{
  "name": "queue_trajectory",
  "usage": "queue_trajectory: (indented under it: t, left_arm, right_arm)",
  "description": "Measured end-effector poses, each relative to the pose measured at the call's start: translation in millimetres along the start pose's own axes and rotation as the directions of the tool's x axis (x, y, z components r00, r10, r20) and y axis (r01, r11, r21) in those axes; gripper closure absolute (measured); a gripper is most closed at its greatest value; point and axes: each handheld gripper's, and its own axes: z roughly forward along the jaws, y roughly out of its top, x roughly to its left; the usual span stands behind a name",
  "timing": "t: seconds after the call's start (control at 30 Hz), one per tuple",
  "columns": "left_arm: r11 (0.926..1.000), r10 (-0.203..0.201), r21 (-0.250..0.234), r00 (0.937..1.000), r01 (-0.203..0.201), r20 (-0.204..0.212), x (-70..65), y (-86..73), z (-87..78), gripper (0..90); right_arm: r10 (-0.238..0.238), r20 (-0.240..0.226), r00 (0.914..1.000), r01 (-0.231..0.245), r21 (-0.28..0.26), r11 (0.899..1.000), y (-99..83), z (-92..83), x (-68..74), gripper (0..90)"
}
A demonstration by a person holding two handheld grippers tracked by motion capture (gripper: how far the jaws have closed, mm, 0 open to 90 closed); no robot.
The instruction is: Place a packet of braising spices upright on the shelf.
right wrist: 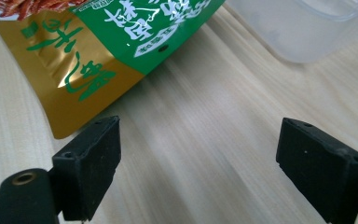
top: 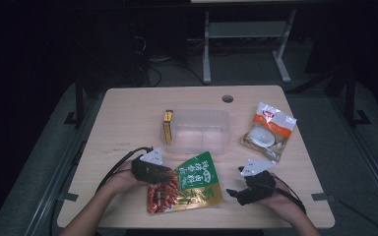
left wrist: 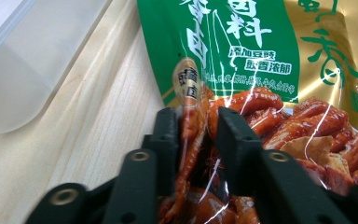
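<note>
L jaws pinch snack pouch (left wrist: 242,70)

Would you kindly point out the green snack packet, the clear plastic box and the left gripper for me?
green snack packet (top: 197,179), high view, on its green printed face.
clear plastic box (top: 199,129), high view, on its floor.
left gripper (left wrist: 198,123), left gripper view, between its jaw tips.

The left tool (top: 165,175) is black, topped by a grey three-cornered plate at its 12 o'clock, with a black cable trailing toward 8 o'clock. The right tool (top: 232,192) is alike: black body, grey plate, black cable off toward 4 o'clock. Up close, each jaw is a matte black block on a black arm with a round metal-ringed screw hole. Both forearms are bare, with no sleeve visible.
</note>
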Motion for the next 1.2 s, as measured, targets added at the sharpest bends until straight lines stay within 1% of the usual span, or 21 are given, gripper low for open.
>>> queue_trajectory:
  t: [0.07, 0.1, 0.17, 0.2, 0.27, 0.3, 0.4, 0.5, 0.53, 0.57, 0.63, 0.7, 0.73, 0.8, 0.87, 0.9, 1.0, 1.03, 1.1, 1.17, 1.2]
  left_arm:
    - [1.0, 0.0, 0.001, 1.0, 0.0, 0.001, 0.0, 0.2, 0.0, 76.4]
    - [1.0, -0.008, 0.003, 1.0, 0.008, 0.003, -0.2, 0.9, 0.2, 79.1]
    - [0.9997, -0.026, 0.005, 0.9997, 0.026, 0.001, 0.6, 1.2, -0.1, 81.8]
    - [0.9997, -0.026, 0.005, 0.9997, 0.026, 0.001, 0.6, 1.2, -0.1, 83.2]
    - [0.9987, -0.05, 0.002, 0.9987, 0.05, 0.006, 1.0, 1.7, -1.3, 86.6]
    - [0.9985, -0.055, 0.0, 0.9985, 0.055, 0.007, 1.0, 1.7, -1.8, 87.6]
    - [0.9979, -0.064, -0.004, 0.9979, 0.064, 0.0, 1.2, 2.1, -2.7, 89.0]
    - [0.9973, -0.073, -0.008, 0.9973, 0.073, -0.006, -0.1, 3.4, -5.5, 89.2]
    - [0.9973, -0.073, -0.008, 0.9973, 0.073, -0.006, -0.1, 3.4, -5.5, 89.2]
    - [0.9973, -0.072, -0.018, 0.9974, 0.071, -0.011, -1.7, 4.5, -9.2, 89.3]
    - [0.9973, -0.067, -0.03, 0.9976, 0.067, -0.015, -3.0, 5.4, -12.9, 89.4]
    - [0.9973, -0.065, -0.034, 0.9977, 0.065, -0.016, -3.7, 6.1, -15.4, 89.4]
    - [0.9971, -0.064, -0.042, 0.9977, 0.063, -0.02, -5.6, 7.1, -18.7, 89.4]
    - [0.997, -0.064, -0.045, 0.9977, 0.063, -0.023, -6.5, 7.7, -20.0, 89.4]
    - [0.9969, -0.06, -0.052, 0.9976, 0.058, -0.034, -9.5, 9.2, -23.8, 89.5]
    - [0.9961, -0.061, -0.066, 0.9972, 0.059, -0.042, -11.9, 10.8, -27.7, 89.5]
    - [0.9958, -0.054, -0.077, 0.9971, 0.05, -0.053, -13.3, 12.4, -32.4, 89.6]
    - [0.9951, -0.053, -0.087, 0.9968, 0.048, -0.06, -13.9, 13.0, -35.3, 89.5]
    - [0.9949, -0.044, -0.094, 0.9962, 0.037, -0.075, -14.6, 14.2, -40.4, 89.6]
    - [0.9938, -0.037, -0.108, 0.9959, 0.028, -0.082, -16.3, 15.8, -46.8, 89.6]
    - [0.9938, -0.037, -0.108, 0.9959, 0.028, -0.082, -16.3, 15.8, -46.8, 89.6]
  right_arm:
    - [0.011, -0.018, 0.9998, -0.011, 0.01, 1.0, 1.1, -0.2, -0.3, 13.5]
    - [0.022, -0.031, 0.9993, -0.021, 0.01, 1.0, 2.1, -0.6, -0.3, 13.6]
    - [0.03, -0.051, 0.9983, -0.029, 0.011, 1.0, 4.4, -1.6, 0.3, 13.1]
    - [0.03, -0.051, 0.9983, -0.029, 0.011, 1.0, 4.4, -1.6, 0.3, 13.1]
    - [0.021, -0.098, 0.995, -0.019, 0.019, 1.0, 7.8, -4.4, 1.9, 13.7]
    - [0.019, -0.12, 0.9926, -0.018, 0.011, 1.0, 8.2, -5.6, 2.5, 13.6]
    - [0.033, -0.141, 0.9894, -0.033, 0.004, 0.999, 9.1, -6.3, 2.0, 13.6]
    - [0.057, -0.171, 0.9836, -0.055, 0.018, 0.998, 9.5, -6.1, 0.4, 13.6]
    - [0.057, -0.171, 0.9836, -0.055, 0.018, 0.998, 9.5, -6.1, 0.4, 13.6]
    - [0.082, -0.191, 0.9783, -0.079, 0.021, 0.997, 9.9, -6.1, -1.0, 13.6]
    - [0.086, -0.199, 0.9762, -0.086, 0.01, 0.996, 10.7, -6.7, -1.8, 13.6]
    - [0.089, -0.199, 0.976, -0.088, 0.011, 0.996, 11.5, -7.3, -2.0, 13.6]
    - [0.09, -0.193, 0.977, -0.093, -0.005, 0.996, 13.7, -8.9, -3.0, 13.6]
    - [0.093, -0.191, 0.9771, -0.097, -0.009, 0.995, 14.7, -9.5, -3.3, 13.7]
    - [0.094, -0.198, 0.9756, -0.1, -0.019, 0.995, 17.7, -10.1, -4.4, 14.4]
    - [0.091, -0.201, 0.9753, -0.097, -0.02, 0.995, 22.0, -9.2, -5.9, 14.6]
    - [0.093, -0.199, 0.9756, -0.099, -0.024, 0.995, 27.4, -7.2, -7.9, 15.9]
    - [0.098, -0.203, 0.9744, -0.105, -0.024, 0.994, 29.5, -6.4, -8.3, 15.9]
    - [0.098, -0.213, 0.9721, -0.106, -0.03, 0.994, 35.2, -4.1, -10.0, 20.2]
    - [0.104, -0.249, 0.963, -0.118, -0.042, 0.992, 44.9, -1.5, -11.3, 26.6]
    - [0.104, -0.249, 0.963, -0.118, -0.042, 0.992, 44.9, -1.5, -11.3, 26.6]
